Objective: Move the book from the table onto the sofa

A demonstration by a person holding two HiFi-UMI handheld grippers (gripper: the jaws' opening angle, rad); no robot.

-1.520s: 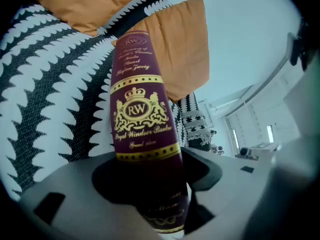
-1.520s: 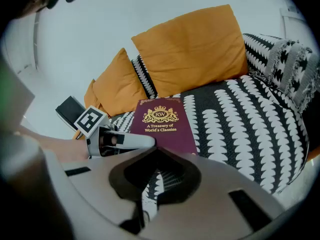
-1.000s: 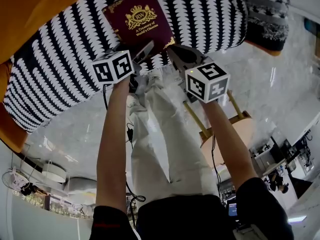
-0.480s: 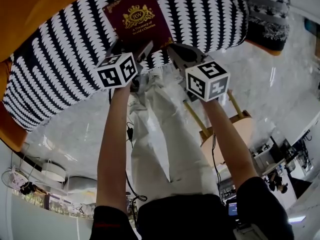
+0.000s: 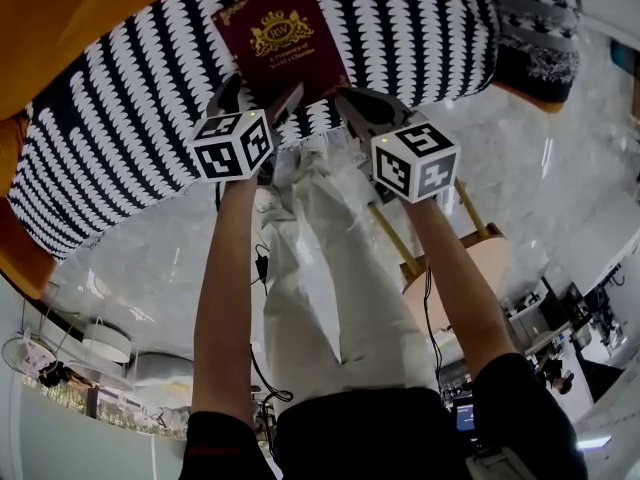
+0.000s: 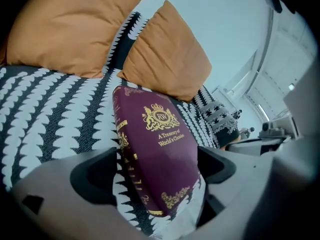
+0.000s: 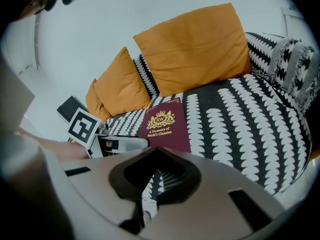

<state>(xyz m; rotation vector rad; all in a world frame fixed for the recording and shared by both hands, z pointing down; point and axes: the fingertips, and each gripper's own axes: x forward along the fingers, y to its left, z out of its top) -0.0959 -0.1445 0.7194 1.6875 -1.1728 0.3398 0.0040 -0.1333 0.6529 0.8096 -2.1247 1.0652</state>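
Left gripper [image 5: 257, 96] jaws have just been opening, and its marker cube has rolled a bit since the earlier frame. Book [image 5: 281, 40] lies flat on the striped sofa [image 5: 120, 138] seat, its near end between the spread jaws, pads not pressing. Right gripper [image 5: 352, 105] is closed and empty, beside the book's corner. Orange cushions [image 6: 70, 26] sit behind. Placement looks done; only backing the grippers clear is left.

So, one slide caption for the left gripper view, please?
Left gripper, jaws just opened, straddles the maroon book on the patterned sofa.
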